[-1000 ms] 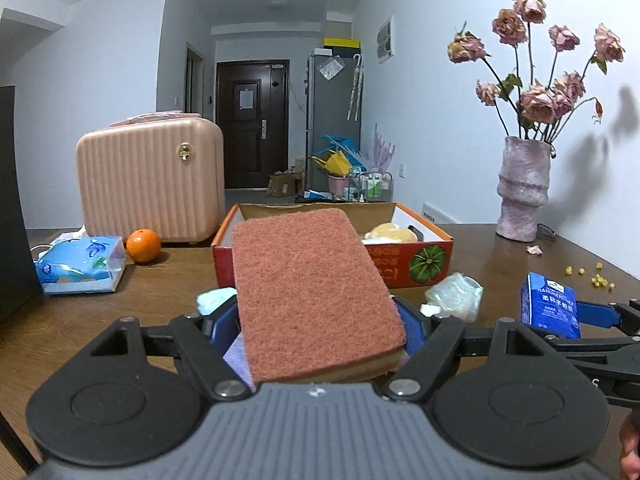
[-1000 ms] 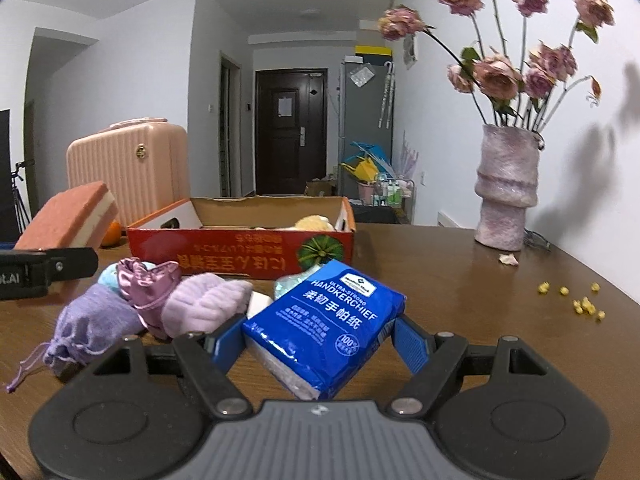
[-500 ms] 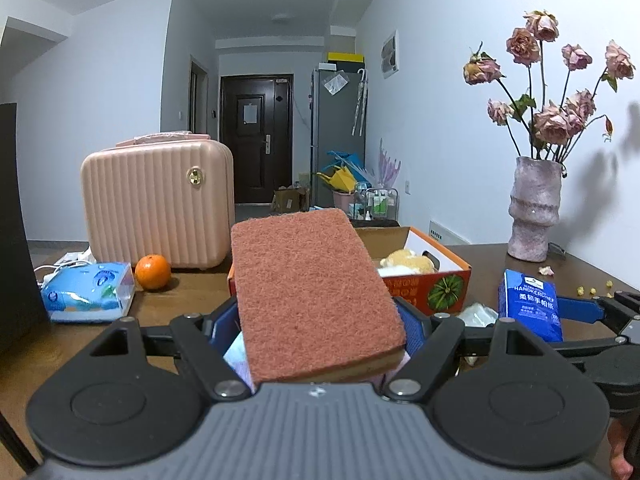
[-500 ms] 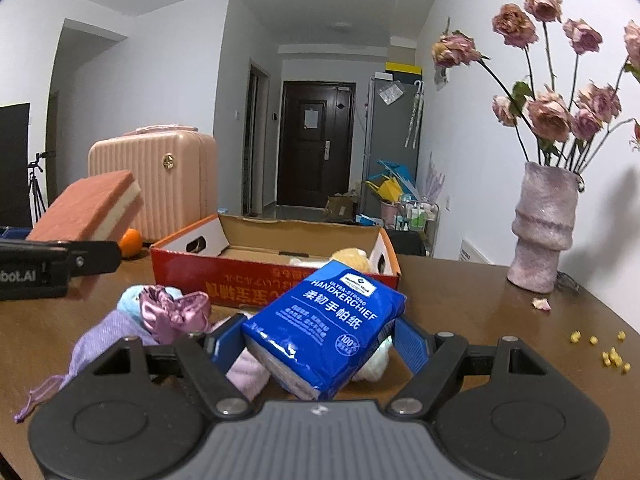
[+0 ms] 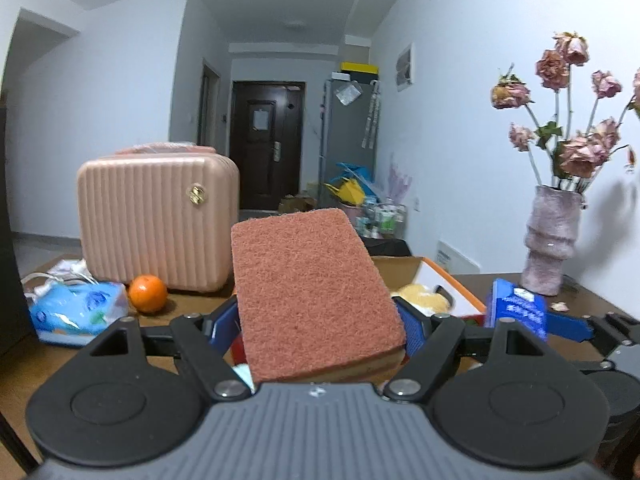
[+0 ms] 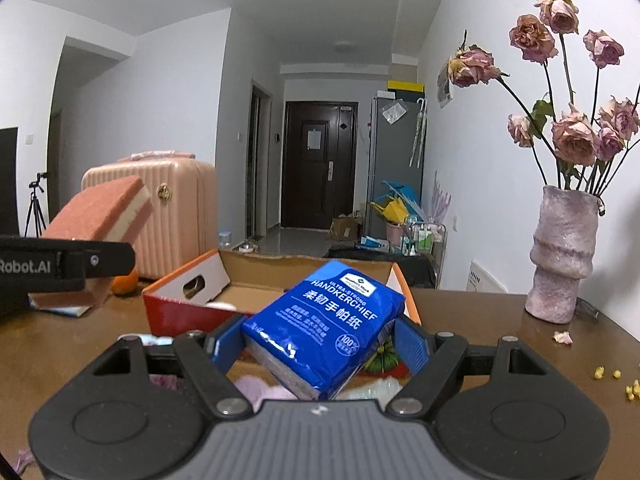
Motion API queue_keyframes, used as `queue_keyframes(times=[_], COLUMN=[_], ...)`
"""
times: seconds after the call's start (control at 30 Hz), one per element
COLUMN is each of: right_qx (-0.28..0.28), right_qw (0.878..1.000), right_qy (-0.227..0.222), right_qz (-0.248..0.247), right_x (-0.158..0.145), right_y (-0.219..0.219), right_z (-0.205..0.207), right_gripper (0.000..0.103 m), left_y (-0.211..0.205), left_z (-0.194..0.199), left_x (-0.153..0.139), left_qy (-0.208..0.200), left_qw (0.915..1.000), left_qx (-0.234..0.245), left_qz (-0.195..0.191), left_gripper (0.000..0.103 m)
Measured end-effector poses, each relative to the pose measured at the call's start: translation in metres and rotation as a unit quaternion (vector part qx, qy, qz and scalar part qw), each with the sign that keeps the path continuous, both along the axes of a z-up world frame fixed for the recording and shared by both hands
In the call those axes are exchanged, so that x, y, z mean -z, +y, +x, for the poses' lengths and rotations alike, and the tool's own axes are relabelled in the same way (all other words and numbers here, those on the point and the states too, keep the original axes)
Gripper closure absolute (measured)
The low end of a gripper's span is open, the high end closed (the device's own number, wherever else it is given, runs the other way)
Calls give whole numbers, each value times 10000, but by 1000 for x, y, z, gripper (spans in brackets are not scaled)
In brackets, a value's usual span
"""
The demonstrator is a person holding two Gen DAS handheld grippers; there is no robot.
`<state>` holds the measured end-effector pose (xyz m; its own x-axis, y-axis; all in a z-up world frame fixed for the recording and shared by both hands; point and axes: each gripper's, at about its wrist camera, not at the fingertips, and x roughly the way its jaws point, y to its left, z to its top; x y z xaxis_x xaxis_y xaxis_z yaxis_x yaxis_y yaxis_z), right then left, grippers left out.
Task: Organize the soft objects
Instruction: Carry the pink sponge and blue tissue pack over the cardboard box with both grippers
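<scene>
Above the tabletop [image 6: 480, 312], just short of the cardboard box [image 6: 224, 280], the right gripper [image 6: 320, 340] fingers clamp a blue handkerchief pack [image 6: 324, 328], long axis toward the box; the left gripper [image 5: 320, 320] holds a sponge [image 5: 312, 288] alongside, pointed likewise.

One sponge [image 5: 312, 292], one handkerchief pack [image 6: 328, 320], one box [image 6: 192, 284].

The setting is a residential apartment. A brown dining table [image 6: 480, 320] carries a vase of dried roses [image 6: 564, 256] near its right edge. Behind it, a hallway leads to a dark entry door [image 6: 316, 172] beside a grey refrigerator [image 6: 396, 160].
</scene>
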<state>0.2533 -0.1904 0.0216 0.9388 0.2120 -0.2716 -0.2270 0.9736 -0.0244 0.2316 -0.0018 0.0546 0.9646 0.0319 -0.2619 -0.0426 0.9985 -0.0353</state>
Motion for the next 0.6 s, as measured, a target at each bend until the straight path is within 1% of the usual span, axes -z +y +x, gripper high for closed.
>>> queue_keyframes(times=[0.27, 0.43, 0.6], right_qx=[-8, -24, -50], right_qw=[9999, 9998, 9999], right_qy=[-69, -116, -71], right_qz=[108, 137, 132], right_x=[-7, -10, -10], right_y=[4, 9, 14], right_z=[33, 53, 75], right_gripper=[25, 25, 25], left_y=[9, 10, 10], left_z=[28, 48, 67], left_x=[-9, -10, -8], left_qy=[-138, -133, -106], left_qw=[9998, 9998, 9998], left_qx=[-135, -150, -154], left_qz=[-22, -54, -32], left_gripper=[24, 24, 24])
